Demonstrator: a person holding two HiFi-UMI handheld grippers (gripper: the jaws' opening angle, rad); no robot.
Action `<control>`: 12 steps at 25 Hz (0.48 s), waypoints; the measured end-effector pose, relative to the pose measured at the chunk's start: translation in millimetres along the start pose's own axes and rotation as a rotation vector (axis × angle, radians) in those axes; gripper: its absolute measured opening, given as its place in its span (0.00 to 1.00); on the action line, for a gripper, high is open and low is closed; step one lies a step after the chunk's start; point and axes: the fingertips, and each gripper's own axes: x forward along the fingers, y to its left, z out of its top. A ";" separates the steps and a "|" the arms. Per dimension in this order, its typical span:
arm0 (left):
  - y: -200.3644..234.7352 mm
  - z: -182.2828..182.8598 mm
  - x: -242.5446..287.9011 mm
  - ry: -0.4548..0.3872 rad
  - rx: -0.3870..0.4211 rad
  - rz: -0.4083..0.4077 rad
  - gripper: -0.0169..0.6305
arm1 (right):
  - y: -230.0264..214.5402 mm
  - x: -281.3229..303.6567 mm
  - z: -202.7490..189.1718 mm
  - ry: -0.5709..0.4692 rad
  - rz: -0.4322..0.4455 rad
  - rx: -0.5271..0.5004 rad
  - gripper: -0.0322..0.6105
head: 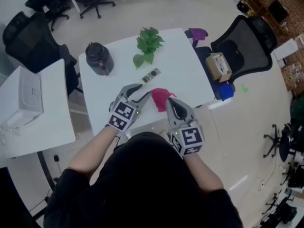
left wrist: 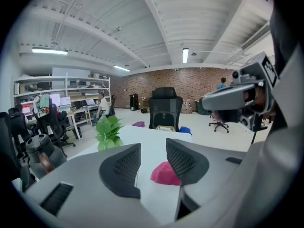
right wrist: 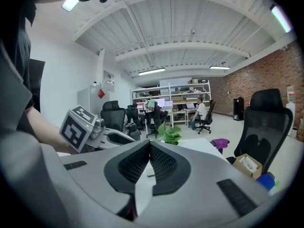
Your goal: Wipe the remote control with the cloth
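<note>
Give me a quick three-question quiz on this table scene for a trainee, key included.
1. True or false: the left gripper has its jaws pressed together.
2. On the table, what lies between the plant and the pink cloth? A) a remote control B) a mug C) a keyboard
3. Which gripper has its jaws shut?
Key: 1 false, they stand apart; 2 A; 3 the right gripper.
</note>
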 end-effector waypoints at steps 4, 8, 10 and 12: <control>25.0 -41.5 38.9 0.113 -0.001 0.013 0.38 | -4.1 -3.5 -5.8 0.019 -0.008 0.004 0.05; 47.4 -88.9 79.6 0.234 -0.011 0.022 0.42 | -6.8 -6.0 -8.1 0.034 -0.014 0.004 0.05; 55.8 -110.9 97.5 0.291 -0.018 0.027 0.41 | -9.6 -6.0 -8.4 0.030 -0.019 0.003 0.05; 63.3 -131.2 113.1 0.343 -0.017 0.034 0.42 | -13.6 -5.3 -8.4 0.018 -0.029 0.005 0.05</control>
